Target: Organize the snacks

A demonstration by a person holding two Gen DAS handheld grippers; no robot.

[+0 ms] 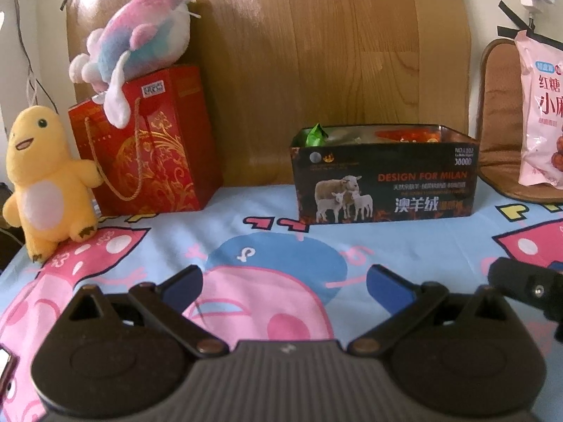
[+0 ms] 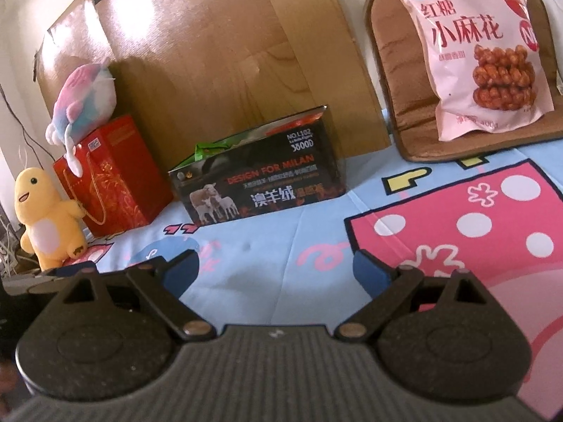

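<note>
A black open box (image 1: pixel 385 184) printed with sheep stands on the bed sheet near the wooden board; a green packet (image 1: pixel 316 135) and an orange packet (image 1: pixel 404 136) show inside it. The box also shows in the right wrist view (image 2: pixel 260 179). A pink snack bag (image 2: pixel 482 52) leans on a brown cushion (image 2: pixel 397 70) at the right; its edge shows in the left wrist view (image 1: pixel 542 105). My left gripper (image 1: pixel 285 285) is open and empty, low over the sheet in front of the box. My right gripper (image 2: pixel 274 270) is open and empty, right of the left one.
A red gift bag (image 1: pixel 147 147) with a pastel plush (image 1: pixel 140 35) on top stands at the left, a yellow plush (image 1: pixel 45 183) beside it. A wooden board (image 1: pixel 316 52) leans behind. The cartoon bed sheet (image 2: pixel 299 232) covers the surface. The right gripper's body (image 1: pixel 527 285) shows at the right edge.
</note>
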